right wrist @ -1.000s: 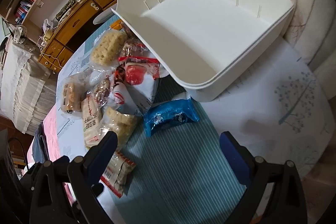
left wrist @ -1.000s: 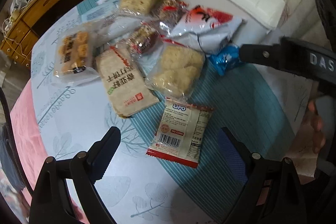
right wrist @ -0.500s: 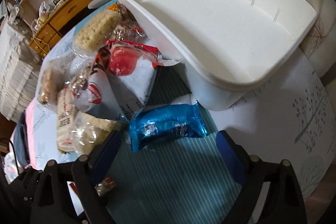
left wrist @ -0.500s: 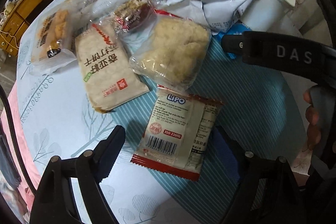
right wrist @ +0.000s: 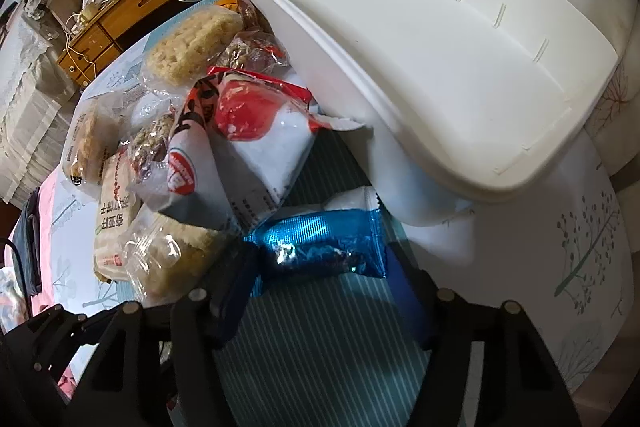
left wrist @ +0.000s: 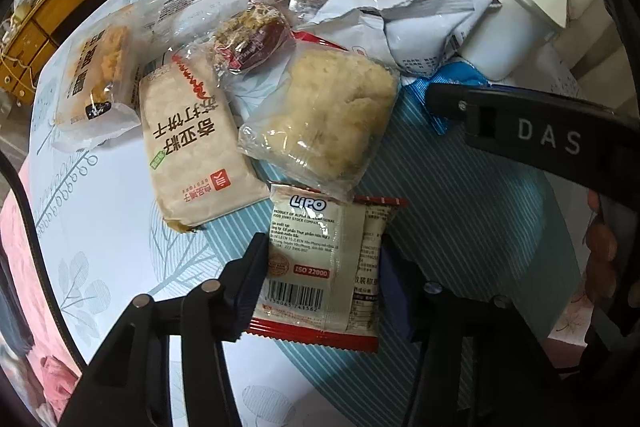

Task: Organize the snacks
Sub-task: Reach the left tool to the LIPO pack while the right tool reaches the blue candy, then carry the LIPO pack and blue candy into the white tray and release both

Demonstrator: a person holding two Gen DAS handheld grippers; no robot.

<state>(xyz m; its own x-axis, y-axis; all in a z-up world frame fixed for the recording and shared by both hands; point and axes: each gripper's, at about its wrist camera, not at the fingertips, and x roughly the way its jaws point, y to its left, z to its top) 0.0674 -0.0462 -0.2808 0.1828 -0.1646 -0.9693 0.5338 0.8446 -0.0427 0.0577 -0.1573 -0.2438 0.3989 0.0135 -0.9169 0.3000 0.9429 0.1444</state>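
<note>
A white LIPO packet (left wrist: 316, 247) with red ends lies on the striped tablecloth. My left gripper (left wrist: 320, 263) points down over it, its jaws closing, and both pads touch the packet's long sides. A shiny blue packet (right wrist: 320, 243) lies just in front of the white bin (right wrist: 440, 67). My right gripper (right wrist: 320, 267) straddles it with its jaws closing and the pads against both ends of the packet. The left wrist view shows that right gripper (left wrist: 520, 131) as a black finger lying across the blue packet (left wrist: 452, 83).
Several wrapped snacks lie piled beyond the grippers: a puffed rice cake (left wrist: 332, 115), a cracker pack (left wrist: 192, 147), and a white and red bag (right wrist: 260, 131) leaning on the bin's wall. Wooden drawers (right wrist: 132, 7) stand behind. A hand (left wrist: 600, 239) shows at the right.
Both grippers came down over their packets. Both pairs of jaws went from wide apart to closed in on the LIPO packet and the blue packet.
</note>
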